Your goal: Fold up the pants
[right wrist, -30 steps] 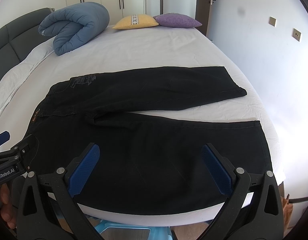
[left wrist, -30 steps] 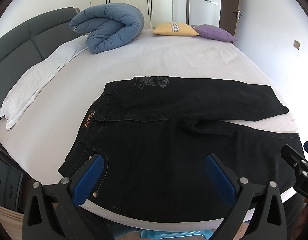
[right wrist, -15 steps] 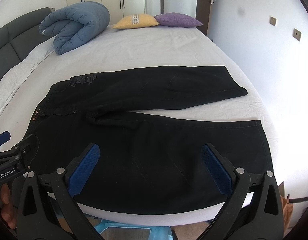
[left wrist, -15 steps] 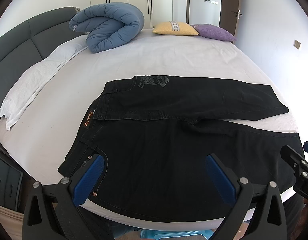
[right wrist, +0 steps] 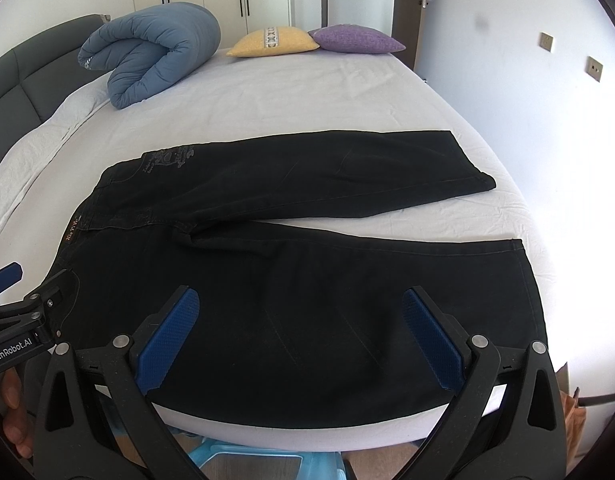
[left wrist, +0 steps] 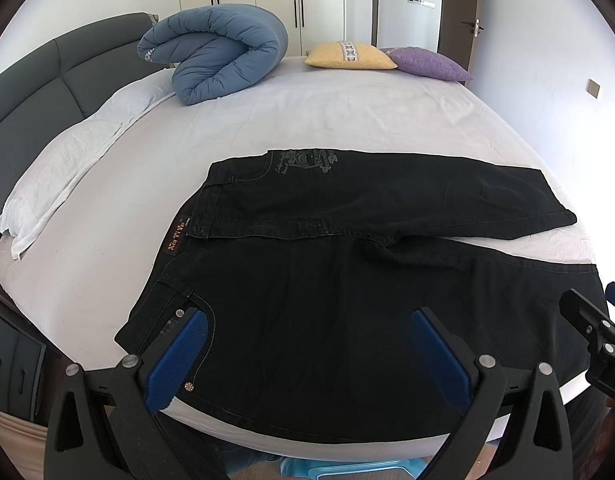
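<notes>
Black pants (left wrist: 327, 288) lie flat on the white bed, waistband to the left, both legs spread to the right; they also show in the right wrist view (right wrist: 307, 264). The far leg (right wrist: 307, 176) angles away from the near leg (right wrist: 387, 292). My left gripper (left wrist: 307, 344) is open and empty, above the near hip and pocket by the bed's front edge. My right gripper (right wrist: 299, 328) is open and empty, above the near leg. Each gripper shows at the edge of the other's view.
A rolled blue duvet (left wrist: 215, 60) lies at the back left. A yellow pillow (left wrist: 349, 56) and a purple pillow (left wrist: 427, 65) lie at the far edge. A white folded cover (left wrist: 67, 160) runs along the grey headboard (left wrist: 35, 76). A blue stool (right wrist: 243, 460) stands below the bed's front edge.
Both grippers have edged slightly forward over the pants. The pants have not moved.
</notes>
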`<state>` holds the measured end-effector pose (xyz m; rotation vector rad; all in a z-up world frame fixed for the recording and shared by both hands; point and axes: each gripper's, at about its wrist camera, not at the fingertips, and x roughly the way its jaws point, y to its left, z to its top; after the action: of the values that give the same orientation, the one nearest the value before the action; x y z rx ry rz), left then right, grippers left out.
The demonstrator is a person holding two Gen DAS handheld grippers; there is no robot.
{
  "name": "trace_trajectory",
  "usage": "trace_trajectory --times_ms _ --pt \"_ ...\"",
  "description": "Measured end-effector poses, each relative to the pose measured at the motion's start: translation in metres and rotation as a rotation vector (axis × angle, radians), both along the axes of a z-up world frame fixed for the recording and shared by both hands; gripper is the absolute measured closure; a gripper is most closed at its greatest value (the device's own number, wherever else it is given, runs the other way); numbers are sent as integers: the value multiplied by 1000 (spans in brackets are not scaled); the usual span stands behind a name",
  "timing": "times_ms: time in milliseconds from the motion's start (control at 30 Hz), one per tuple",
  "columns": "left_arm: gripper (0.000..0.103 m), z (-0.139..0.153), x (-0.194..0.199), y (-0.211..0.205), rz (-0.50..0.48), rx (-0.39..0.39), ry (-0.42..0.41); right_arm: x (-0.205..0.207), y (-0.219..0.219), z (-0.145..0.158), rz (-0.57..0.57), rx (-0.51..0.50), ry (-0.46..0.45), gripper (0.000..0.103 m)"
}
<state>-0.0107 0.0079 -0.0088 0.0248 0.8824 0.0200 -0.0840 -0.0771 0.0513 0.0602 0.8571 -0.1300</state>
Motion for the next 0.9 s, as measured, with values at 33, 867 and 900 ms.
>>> trace_trajectory --times_ms 33,867,900 --pt "0 0 0 0 -1 0 1 0 0 0 0 0 0 0" --pt "0 -10 11 6 -40 -79 68 3 8 -1 66 32 -5 0" --pt "0 -11 12 7 -50 -73 70 5 7 0 81 38 -11 0"
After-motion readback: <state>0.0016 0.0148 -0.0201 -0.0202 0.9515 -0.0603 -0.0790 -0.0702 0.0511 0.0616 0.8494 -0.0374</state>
